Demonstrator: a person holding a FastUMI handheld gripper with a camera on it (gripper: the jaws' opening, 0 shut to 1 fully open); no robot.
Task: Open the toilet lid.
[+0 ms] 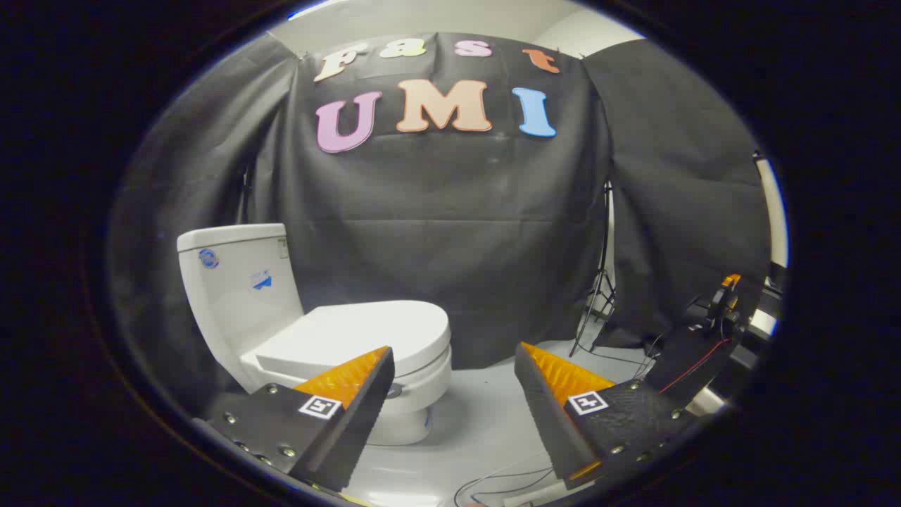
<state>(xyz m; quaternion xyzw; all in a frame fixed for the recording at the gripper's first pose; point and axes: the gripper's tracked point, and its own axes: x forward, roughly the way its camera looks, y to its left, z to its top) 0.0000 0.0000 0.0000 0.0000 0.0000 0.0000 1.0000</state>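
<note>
The gripper is nearest the camera, its two fingers spread wide apart with nothing held between them; each carries a small square black-and-white marker on its upper face. Beyond the left finger, and partly hidden behind its tip, stands a white ceramic toilet on the pale grey floor. Its smooth white oval lid lies flat and closed over the seat, and the fingers are apart from it, not touching. The toilet's white tank rises behind the lid to the left, with small blue stickers on its face, and it backs onto the black cloth wall of the booth. Between the fingers, further off, the bare floor runs up to the foot of that cloth. Thin cables trail over the floor near the right finger. Beyond the right finger, a black tripod stand rises at a gap between the cloth panels.
</note>
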